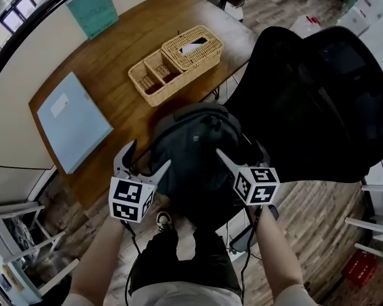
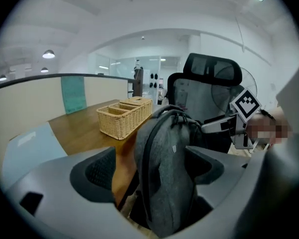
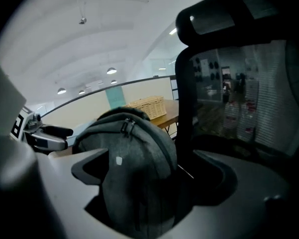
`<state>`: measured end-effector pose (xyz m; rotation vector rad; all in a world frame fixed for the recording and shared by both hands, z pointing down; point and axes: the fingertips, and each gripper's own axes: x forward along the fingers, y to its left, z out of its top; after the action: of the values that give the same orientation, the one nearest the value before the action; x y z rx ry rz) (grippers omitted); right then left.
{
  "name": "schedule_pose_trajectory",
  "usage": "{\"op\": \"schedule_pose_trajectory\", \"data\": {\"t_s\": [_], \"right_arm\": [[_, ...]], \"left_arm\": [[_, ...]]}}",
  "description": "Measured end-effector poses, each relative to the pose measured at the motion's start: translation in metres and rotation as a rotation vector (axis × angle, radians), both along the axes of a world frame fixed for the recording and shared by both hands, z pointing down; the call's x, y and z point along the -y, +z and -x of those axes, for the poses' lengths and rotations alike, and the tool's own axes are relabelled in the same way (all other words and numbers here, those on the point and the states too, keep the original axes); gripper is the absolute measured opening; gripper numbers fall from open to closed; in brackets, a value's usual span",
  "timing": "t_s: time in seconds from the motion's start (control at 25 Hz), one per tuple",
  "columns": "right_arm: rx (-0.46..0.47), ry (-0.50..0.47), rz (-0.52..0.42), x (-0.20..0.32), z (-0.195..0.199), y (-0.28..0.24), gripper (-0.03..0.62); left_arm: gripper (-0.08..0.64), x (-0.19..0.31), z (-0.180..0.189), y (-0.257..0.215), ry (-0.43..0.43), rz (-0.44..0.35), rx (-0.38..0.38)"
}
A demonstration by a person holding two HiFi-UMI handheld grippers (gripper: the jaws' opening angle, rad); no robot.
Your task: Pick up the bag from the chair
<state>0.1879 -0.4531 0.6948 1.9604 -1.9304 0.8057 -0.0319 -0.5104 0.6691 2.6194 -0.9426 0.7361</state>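
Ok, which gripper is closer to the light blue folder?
Left. The left gripper flanks the bag on the folder side; the right gripper is beyond the bag, beside the chair.

Wooden table [image 1: 134, 37]: wicker basket [image 1: 175, 62] mid-top, pale blue folder [image 1: 73, 120] near corner, teal board [image 1: 92, 8] at wall edge.

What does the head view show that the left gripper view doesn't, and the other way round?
Head view only: the person's shoe and a red crate at lower right.
Left gripper view only: the ceiling lights.
Both: the grey bag, the black chair behind it, the wicker basket on the wooden table, and the left claw and the right claw, open at the bag's sides.
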Motion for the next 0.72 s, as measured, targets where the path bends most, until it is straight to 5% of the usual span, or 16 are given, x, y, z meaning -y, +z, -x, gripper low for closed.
{"op": "schedule_pose_trajectory", "data": {"t_s": [0.4, 0.6, 0.72], "right_arm": [[0.086, 0.033, 0.052, 0.013, -0.012, 0.067, 0.495], [0.088, 0.008, 0.064, 0.014, -0.010, 0.078, 0.455], [0.070, -0.006, 0.065, 0.015, -0.008, 0.077, 0.379]], "left_arm": [[0.411, 0.008, -0.019, 0.067, -0.011, 0.077, 0.053], [0.335, 0.011, -0.019, 0.080, -0.037, 0.079, 0.076], [0.245, 0.015, -0.017, 0.081, -0.068, 0.057, 0.081]]}}
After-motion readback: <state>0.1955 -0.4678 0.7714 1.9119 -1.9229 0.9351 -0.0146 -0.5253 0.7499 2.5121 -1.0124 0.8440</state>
